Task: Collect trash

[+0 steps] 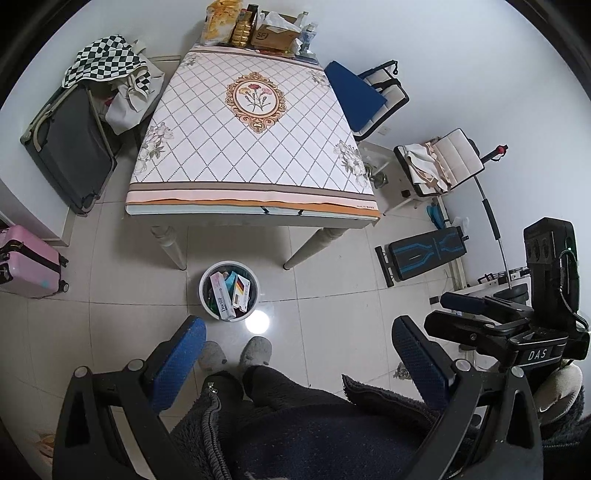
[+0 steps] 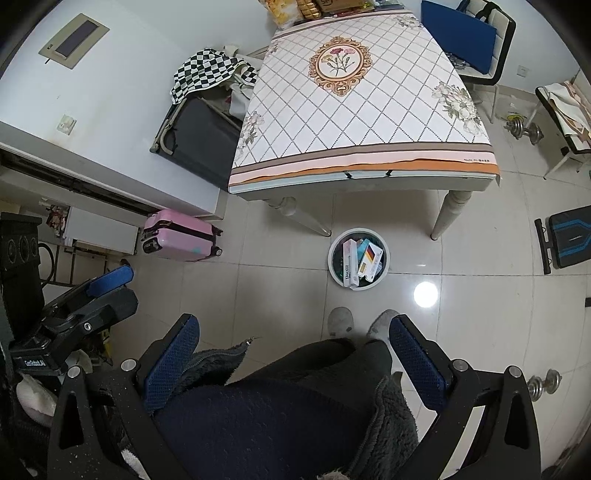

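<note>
A white round trash bin [image 1: 205,295] stands on the tiled floor in front of the table, and it also shows in the right wrist view [image 2: 334,273]. It holds several boxes, among them a white and pink box [image 1: 221,297] and a box with a black-red-yellow mark [image 2: 371,260]. My left gripper [image 1: 299,343] is open and empty, held high above the floor near the person's body. My right gripper [image 2: 293,341] is open and empty beside it. Each gripper shows in the other's view, the right [image 1: 480,314] and the left [image 2: 96,295].
A table with a floral diamond-pattern cloth [image 1: 255,147] stands ahead, with bags and a cardboard box [image 1: 275,35] at its far end. A dark suitcase [image 1: 70,147] and a pink suitcase [image 1: 27,262] are left. Chairs [image 1: 443,162] and a bench [image 1: 421,256] are right. The person's slippers [image 1: 255,350] are below.
</note>
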`<state>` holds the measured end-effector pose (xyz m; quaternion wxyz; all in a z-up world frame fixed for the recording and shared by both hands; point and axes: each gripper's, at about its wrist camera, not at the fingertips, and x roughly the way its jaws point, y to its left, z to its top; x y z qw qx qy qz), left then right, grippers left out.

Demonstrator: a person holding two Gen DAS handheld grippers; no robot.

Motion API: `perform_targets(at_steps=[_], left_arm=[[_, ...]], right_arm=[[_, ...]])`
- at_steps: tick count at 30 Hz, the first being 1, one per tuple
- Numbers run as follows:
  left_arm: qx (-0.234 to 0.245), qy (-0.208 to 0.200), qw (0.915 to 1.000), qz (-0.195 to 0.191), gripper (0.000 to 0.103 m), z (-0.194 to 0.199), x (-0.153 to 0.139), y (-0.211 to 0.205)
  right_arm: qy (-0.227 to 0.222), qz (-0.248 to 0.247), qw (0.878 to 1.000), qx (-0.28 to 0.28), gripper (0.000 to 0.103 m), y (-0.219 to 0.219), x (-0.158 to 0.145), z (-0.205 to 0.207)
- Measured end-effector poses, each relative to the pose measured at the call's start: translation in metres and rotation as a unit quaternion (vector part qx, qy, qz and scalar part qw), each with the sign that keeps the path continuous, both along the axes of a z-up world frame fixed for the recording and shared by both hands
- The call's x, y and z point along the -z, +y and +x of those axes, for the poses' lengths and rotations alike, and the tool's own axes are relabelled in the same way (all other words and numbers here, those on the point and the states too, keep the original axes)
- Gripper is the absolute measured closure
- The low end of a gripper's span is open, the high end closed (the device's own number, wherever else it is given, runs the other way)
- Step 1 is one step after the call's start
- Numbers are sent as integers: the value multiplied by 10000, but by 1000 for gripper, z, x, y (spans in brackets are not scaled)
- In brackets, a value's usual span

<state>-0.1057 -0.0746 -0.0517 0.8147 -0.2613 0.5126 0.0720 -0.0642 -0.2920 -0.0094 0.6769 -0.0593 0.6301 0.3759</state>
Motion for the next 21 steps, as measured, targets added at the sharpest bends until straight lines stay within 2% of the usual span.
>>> perform_targets(at_steps=[21], left_arm=[[90,12,10000,-2,0,6,2,-8]], right_arm=[[-26,-28,10000,89,0,-10,-6,0]])
